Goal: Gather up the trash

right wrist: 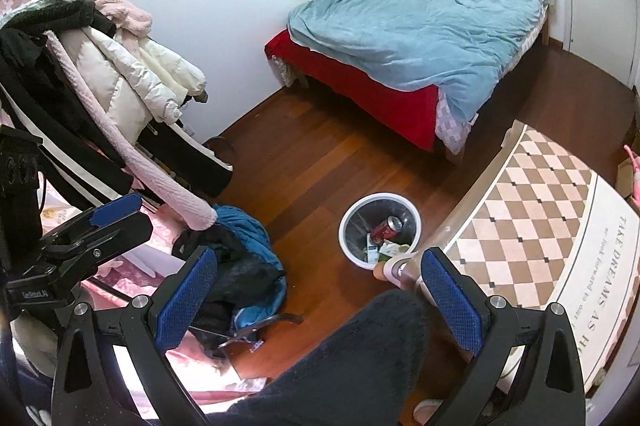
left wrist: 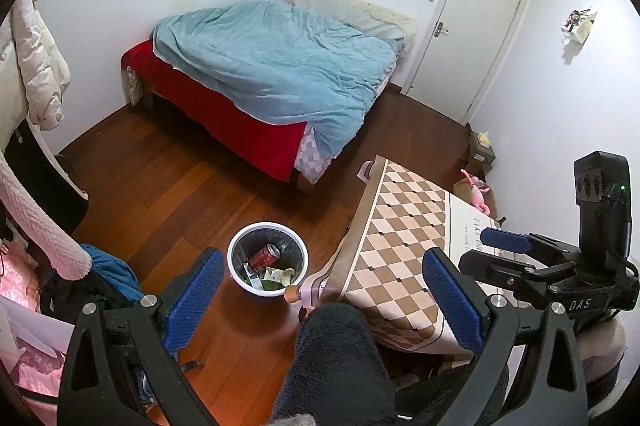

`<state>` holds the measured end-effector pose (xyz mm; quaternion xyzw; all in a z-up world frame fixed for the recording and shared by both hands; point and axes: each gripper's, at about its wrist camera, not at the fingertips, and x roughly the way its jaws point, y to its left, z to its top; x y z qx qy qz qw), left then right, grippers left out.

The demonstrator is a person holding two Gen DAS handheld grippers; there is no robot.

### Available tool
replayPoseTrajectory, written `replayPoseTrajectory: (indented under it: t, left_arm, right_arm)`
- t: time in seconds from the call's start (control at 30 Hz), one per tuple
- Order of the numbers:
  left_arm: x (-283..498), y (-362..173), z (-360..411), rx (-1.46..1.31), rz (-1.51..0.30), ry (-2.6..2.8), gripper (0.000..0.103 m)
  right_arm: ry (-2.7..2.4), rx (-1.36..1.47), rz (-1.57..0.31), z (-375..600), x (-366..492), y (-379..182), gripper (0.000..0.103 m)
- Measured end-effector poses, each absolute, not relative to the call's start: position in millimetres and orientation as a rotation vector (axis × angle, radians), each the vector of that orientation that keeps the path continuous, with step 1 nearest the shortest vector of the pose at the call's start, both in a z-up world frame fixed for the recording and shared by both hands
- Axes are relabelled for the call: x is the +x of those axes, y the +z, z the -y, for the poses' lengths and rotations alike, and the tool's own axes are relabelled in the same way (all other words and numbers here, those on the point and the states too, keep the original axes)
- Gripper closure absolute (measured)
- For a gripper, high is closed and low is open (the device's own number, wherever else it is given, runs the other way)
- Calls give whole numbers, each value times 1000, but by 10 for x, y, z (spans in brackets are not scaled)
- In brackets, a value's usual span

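Both claws are spread wide and pinch nothing: the left claw point(left wrist: 322, 300) and the right claw point(right wrist: 318, 300) hang above the floor, near the white trash bin point(left wrist: 267, 258), which stands on the wood floor point(left wrist: 168, 186) just beside the corner of the desk point(left wrist: 404, 246). The trash is already inside that bin: one red can point(left wrist: 265, 255) lying on its side on top, and below it some pale wrappers or cartons (about three, though they overlap and I cannot count them surely).

Judging from this, the main risk is that the job ends too early. No loose litter shows on the bare floor around the bin, but the heap of clothes point(right wrist: 236, 258) on the far side of the bin from the desk could hide scraps, and a claw poking into it may snag fabric instead of trash. If the bin itself must be lifted, its thin rim gives a poor hold; a tilted grip would tip the can out. The person's dark-clad leg point(left wrist: 336, 358) sits between the claws and the bin, so a low reach may knock it.

Counted: two claws, one bin, one can, one desk with a checked cloth, one bed point(left wrist: 276, 66) beyond the bin, one closed door point(left wrist: 468, 34).
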<state>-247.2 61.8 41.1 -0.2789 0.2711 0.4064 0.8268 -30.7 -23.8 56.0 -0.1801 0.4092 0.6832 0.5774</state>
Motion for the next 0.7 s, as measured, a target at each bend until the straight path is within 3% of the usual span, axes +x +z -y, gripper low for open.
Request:
replayPoseTrajectory:
  t: [0.7]
  left_arm:
    - [-2472, 417, -603, -592, -553, 872, 0]
  right_arm:
    - [1602, -414, -952, 275, -339, 643, 0]
